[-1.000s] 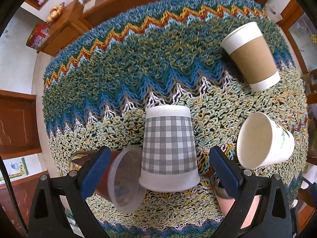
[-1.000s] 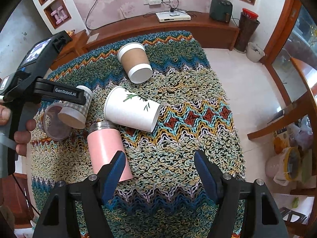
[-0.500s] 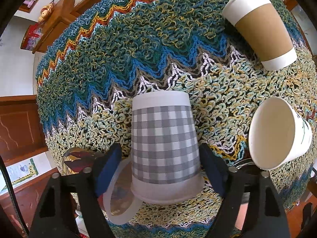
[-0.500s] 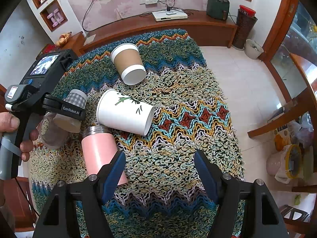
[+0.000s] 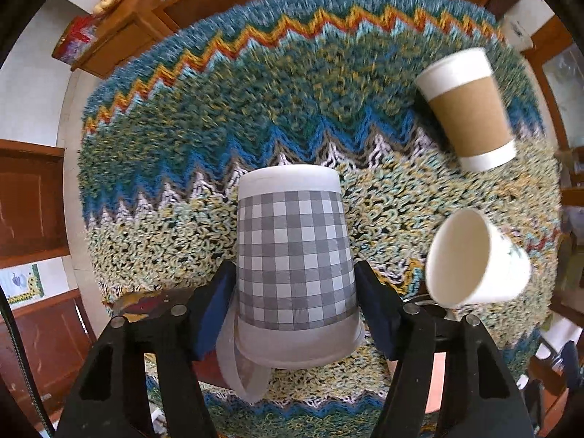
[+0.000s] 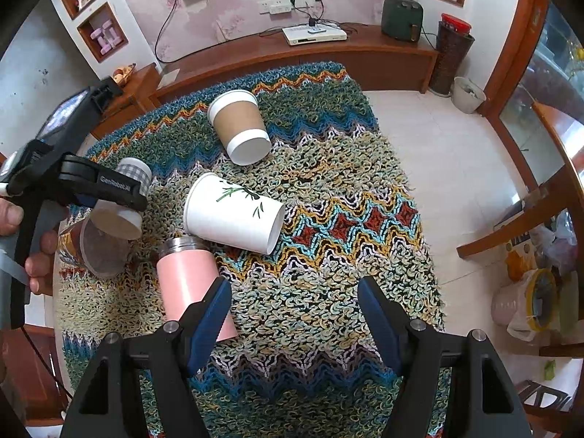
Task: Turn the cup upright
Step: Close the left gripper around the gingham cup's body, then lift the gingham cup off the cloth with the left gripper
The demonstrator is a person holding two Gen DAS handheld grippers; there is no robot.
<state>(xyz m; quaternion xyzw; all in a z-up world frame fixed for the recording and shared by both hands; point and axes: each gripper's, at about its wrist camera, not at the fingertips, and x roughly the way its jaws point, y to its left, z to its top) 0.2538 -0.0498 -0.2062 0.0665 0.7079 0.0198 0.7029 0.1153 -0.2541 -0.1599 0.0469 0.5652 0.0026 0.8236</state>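
A grey checked paper cup (image 5: 294,259) lies tilted with its base pointing away from me. My left gripper (image 5: 294,292) is shut on its sides near the rim and holds it above the woven cloth (image 5: 219,138). In the right wrist view the same cup (image 6: 124,197) sits in the left gripper (image 6: 116,191) at the left. My right gripper (image 6: 294,314) is open and empty above the cloth (image 6: 328,255), near the pink bottle (image 6: 189,284).
A brown-sleeved cup (image 6: 239,126) and a white bamboo-print cup (image 6: 233,211) lie on their sides. A clear plastic cup (image 6: 96,246) lies at the left edge. A wooden TV cabinet (image 6: 328,54) stands behind; tiled floor (image 6: 456,164) and wooden furniture are to the right.
My left gripper closed in from both sides onto the checked cup and lifted and tilted it. The right gripper has stayed open and pulled back slightly.
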